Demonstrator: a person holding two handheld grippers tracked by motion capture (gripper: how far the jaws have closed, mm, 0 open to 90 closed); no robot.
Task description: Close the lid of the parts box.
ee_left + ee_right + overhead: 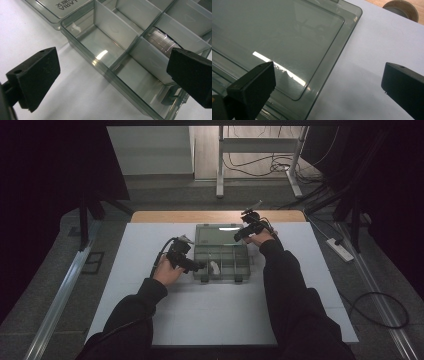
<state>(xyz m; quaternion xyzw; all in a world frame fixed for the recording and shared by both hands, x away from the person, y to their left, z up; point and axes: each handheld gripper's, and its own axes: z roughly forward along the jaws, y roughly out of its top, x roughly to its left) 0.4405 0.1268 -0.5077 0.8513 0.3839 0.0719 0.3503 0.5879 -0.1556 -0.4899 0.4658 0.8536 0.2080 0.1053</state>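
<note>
Clear smoky compartment box [221,262] lay open on the white table sheet [150,320], its lid [218,234] folded flat away from the person. Left gripper [196,265] was at the box's left front corner; in the left gripper view its jaws stood wide apart with nothing between the pads, straddling the corner compartment [100,47]. A pale curved item [160,42] sat in a neighbouring compartment, half hidden behind a divider and the right-hand pad; could not identify it. Box front latch cut off at the frame bottom. Right gripper [245,234] was at the lid's right edge; right gripper view showed jaws wide apart, empty, above the lid corner [352,15]. Lid lettering was inverted and cropped, unreadable. Round brownish object [402,8] at the frame top, cut off.
</note>
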